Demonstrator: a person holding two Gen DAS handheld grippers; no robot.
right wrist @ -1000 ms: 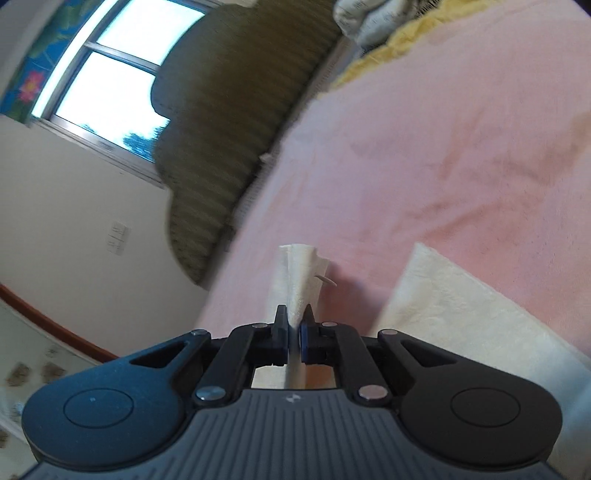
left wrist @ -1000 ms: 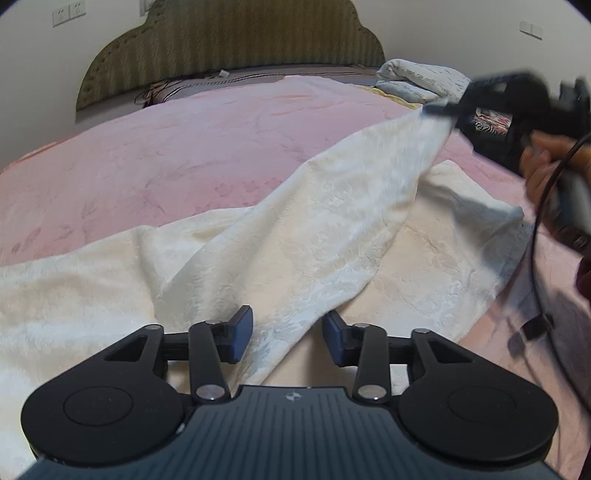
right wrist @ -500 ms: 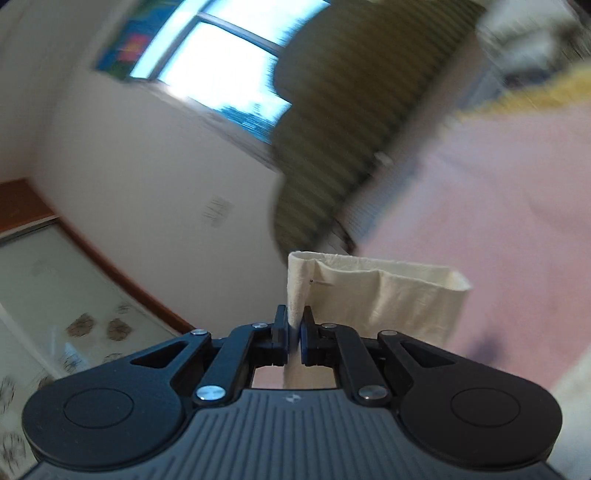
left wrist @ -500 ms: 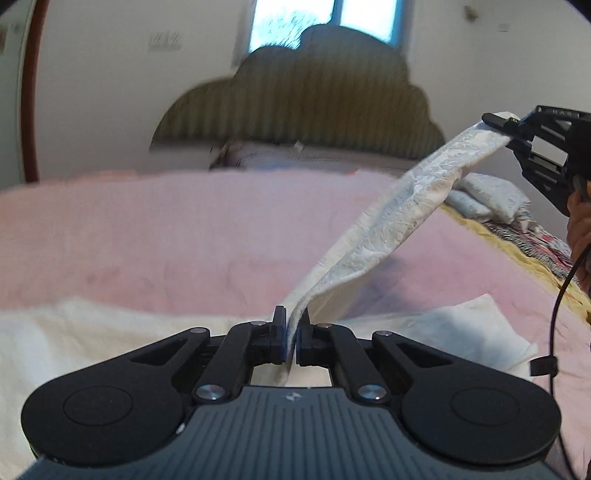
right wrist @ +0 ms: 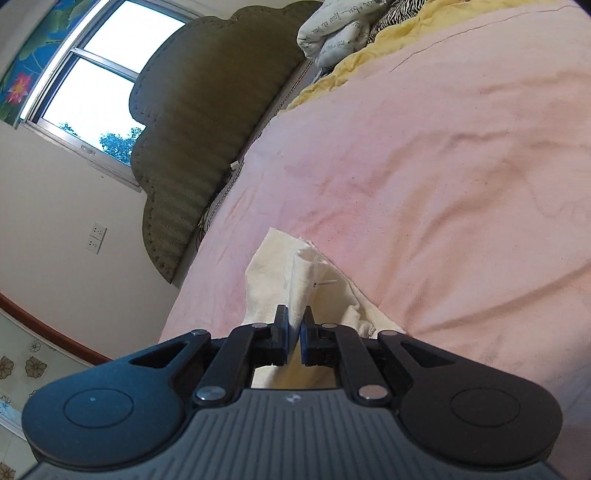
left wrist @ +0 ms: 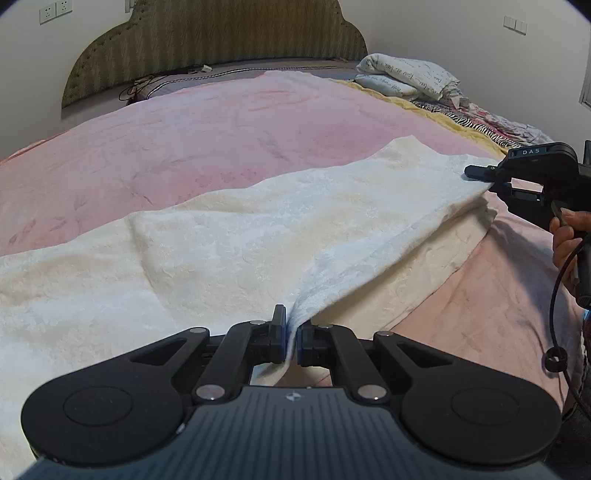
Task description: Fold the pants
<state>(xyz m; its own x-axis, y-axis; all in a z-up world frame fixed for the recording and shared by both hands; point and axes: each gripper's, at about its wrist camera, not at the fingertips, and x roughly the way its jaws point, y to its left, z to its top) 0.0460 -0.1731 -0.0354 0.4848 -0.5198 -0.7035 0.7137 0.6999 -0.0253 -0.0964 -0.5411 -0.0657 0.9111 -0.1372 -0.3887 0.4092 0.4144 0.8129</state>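
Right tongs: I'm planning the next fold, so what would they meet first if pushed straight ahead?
The right tongs, shut on the cream pants, point down at the pink blanket; they would probably meet that first, though depth is unclear.

A wide bed point(left wrist: 207, 147) fills the room, spread with a pink blanket point(right wrist: 443, 166) and edged by a yellow quilt point(right wrist: 332, 74). Behind it rises a scalloped olive headboard point(left wrist: 221, 33) against a pale wall point(left wrist: 424, 29). Daylight pours through a window point(right wrist: 99, 88) beside a floral curtain point(right wrist: 18, 85). Wall sockets point(right wrist: 96, 238) sit low, rumpled bedding point(left wrist: 406, 75) heaps at the far corner.
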